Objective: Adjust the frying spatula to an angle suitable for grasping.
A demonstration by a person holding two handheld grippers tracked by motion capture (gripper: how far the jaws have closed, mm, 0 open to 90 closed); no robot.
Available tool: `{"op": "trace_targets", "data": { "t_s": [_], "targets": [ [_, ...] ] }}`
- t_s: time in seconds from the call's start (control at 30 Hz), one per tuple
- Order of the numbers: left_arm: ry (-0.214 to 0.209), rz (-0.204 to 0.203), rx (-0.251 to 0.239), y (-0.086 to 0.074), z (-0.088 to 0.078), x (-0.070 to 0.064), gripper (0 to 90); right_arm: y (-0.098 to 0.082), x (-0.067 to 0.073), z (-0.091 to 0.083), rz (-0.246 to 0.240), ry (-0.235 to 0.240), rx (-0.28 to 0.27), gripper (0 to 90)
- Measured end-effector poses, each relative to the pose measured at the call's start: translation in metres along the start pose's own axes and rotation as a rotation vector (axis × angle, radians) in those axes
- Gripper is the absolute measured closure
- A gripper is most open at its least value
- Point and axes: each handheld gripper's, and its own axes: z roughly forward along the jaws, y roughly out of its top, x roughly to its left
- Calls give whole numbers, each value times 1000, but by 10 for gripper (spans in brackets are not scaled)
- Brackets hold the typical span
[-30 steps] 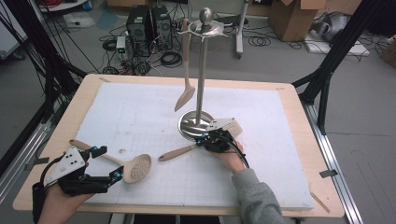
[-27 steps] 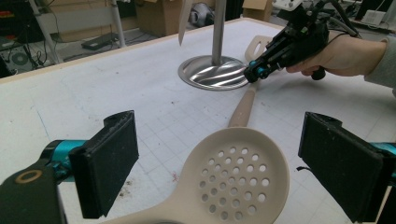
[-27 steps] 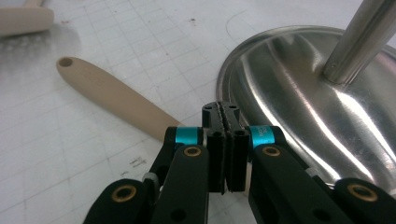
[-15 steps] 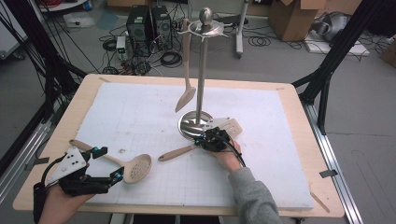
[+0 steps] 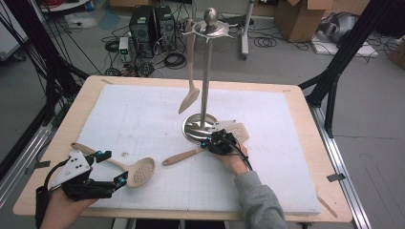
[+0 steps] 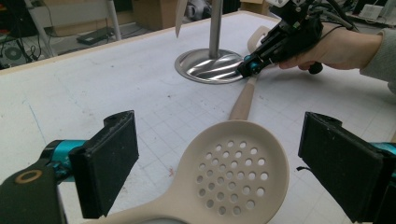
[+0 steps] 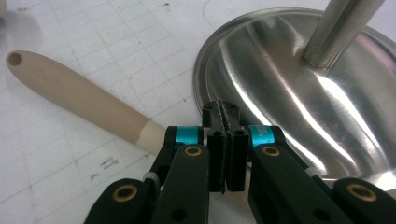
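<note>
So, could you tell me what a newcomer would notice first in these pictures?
Probably the tall steel utensil stand mid-table, with one beige spatula hanging from its top. Next, the perforated spoon lying between the open left gripper jaws, and the right gripper shut beside the stand's base.

Wooden table (image 5: 305, 102) with a white gridded mat (image 5: 143, 114) covering most of the top, bare wood rim around it. On the mat: steel utensil stand (image 5: 205, 125) near centre with a spatula (image 5: 190, 98) hanging from its top, a slotted turner (image 5: 184, 156) lying just beside the stand's base, and a perforated beige spoon (image 5: 138, 172) lying flat near the front left. Floor (image 5: 363, 138) around the table is grey.
</note>
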Motion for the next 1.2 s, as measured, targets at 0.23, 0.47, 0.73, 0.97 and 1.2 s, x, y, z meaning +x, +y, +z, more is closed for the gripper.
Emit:
{"op": "trace_targets", "data": {
  "t_s": [0.23,0.47,0.73,0.97,1.2],
  "targets": [
    [-1,0,0,0,0,-1,124,-1,1,-2,1,-21,13,900],
    [-2,2,2,0,0,0,124,-2,2,-3,3,-37,14,900],
    [-4,-4,8,-2,2,0,124,-6,3,-8,12,-33,15,900],
    [-7,-2,11,-2,3,-1,124,-11,2,-14,17,-26,18,900],
    [-11,0,15,-2,6,0,124,-17,2,-23,15,-23,34,900]
  ]
}}
